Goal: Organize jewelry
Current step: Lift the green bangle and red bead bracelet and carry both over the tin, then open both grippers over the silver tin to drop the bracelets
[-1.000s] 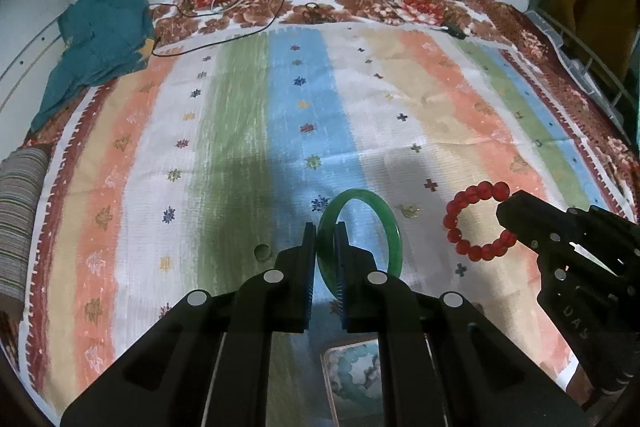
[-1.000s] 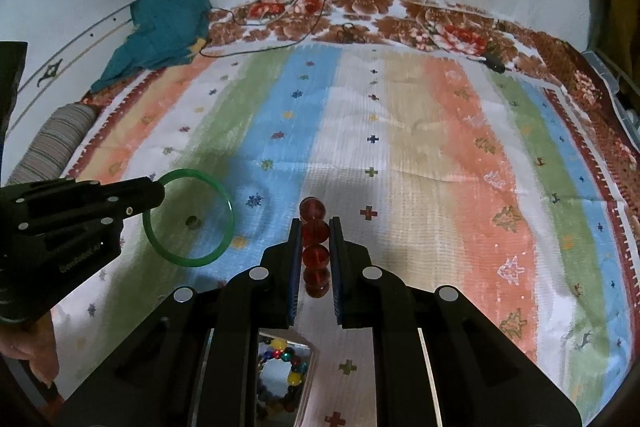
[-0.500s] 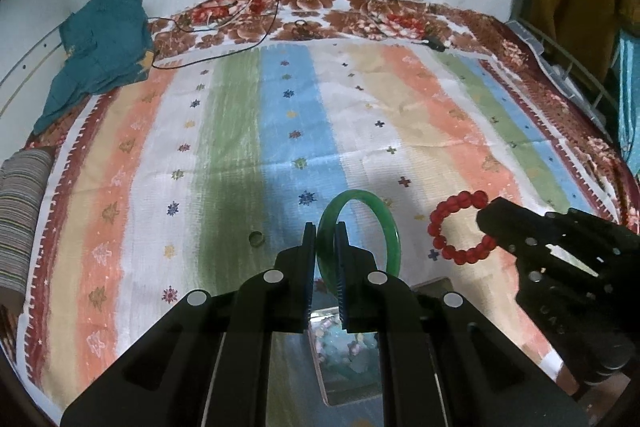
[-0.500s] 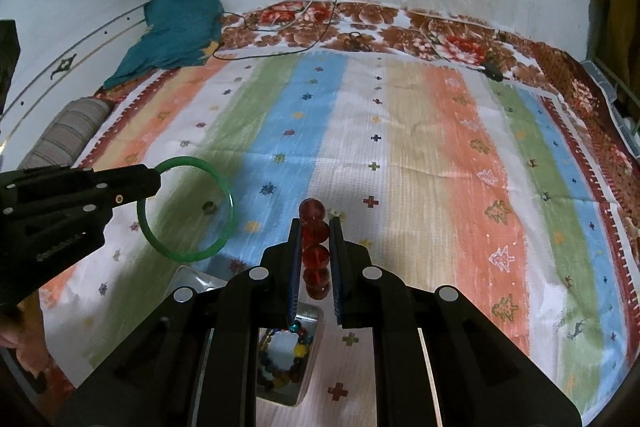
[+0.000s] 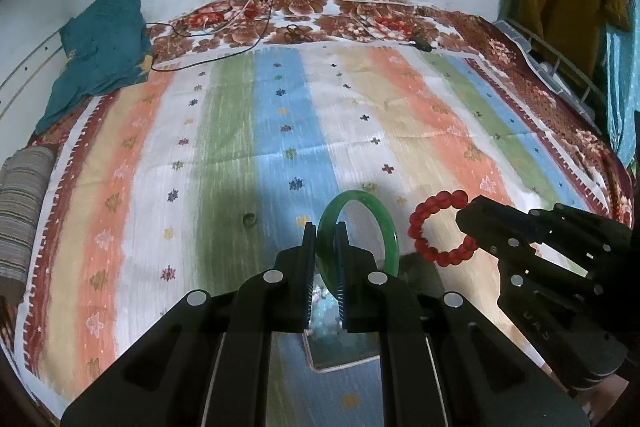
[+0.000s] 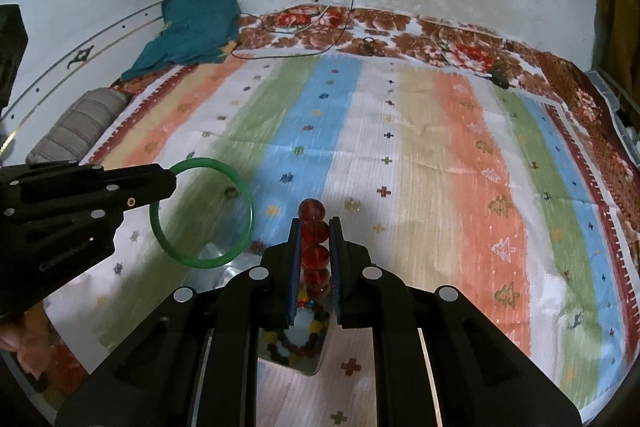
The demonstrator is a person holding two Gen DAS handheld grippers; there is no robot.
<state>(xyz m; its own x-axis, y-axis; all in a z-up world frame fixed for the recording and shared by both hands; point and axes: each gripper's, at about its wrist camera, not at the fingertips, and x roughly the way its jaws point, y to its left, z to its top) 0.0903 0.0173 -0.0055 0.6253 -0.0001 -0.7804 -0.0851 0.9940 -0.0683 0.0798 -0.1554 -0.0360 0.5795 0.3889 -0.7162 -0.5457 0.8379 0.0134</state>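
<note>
- The green bangle (image 5: pixel 386 227) is a smooth, glossy, translucent ring, pinched at its rim between the closed fingers of the left gripper (image 5: pixel 325 227), held above the striped bedspread (image 5: pixel 240 155).
- The red bead bracelet (image 6: pixel 315 247) is a loop of round, clear red beads, clamped edge-on by the right gripper (image 6: pixel 315 223) above the same bedspread, just right of the bangle.
- A clear tray (image 6: pixel 294 347) on the bedspread lies under both grippers; their bodies cover most of it, and only some multicoloured beads show inside.
- The tray's shape and compartments cannot be made out.
</note>
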